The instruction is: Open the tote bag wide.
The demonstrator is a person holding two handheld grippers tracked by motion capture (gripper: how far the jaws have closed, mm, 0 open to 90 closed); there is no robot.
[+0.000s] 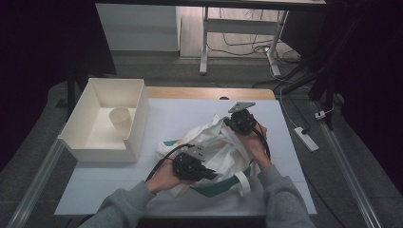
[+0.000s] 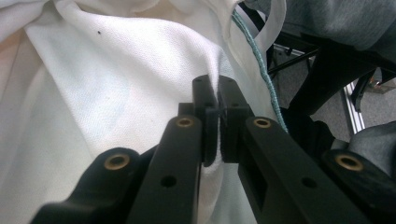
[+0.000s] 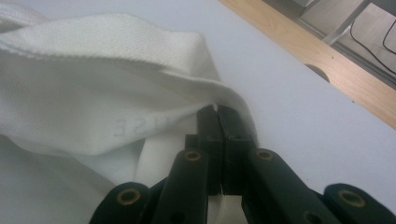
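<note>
A white cloth bag (image 1: 223, 152) with green trim lies crumpled in the middle of the white table (image 1: 166, 114). My left gripper (image 1: 209, 174) is at the bag's near left side, shut on a fold of its white cloth (image 2: 116, 84). In the left gripper view the fabric runs between the closed jaws, and a green stitched edge (image 2: 261, 65) shows just beyond. My right gripper (image 1: 233, 124) is at the bag's far upper edge, shut on the hemmed rim of the cloth (image 3: 93, 70). A white strap (image 1: 243, 183) hangs at the near side.
A white open box (image 1: 138, 118) stands at the table's left with a paper cup (image 1: 120, 121) upright inside. A wooden strip (image 1: 209, 92) edges the table's far side. A power strip (image 1: 306, 138) and cables lie on the floor at the right.
</note>
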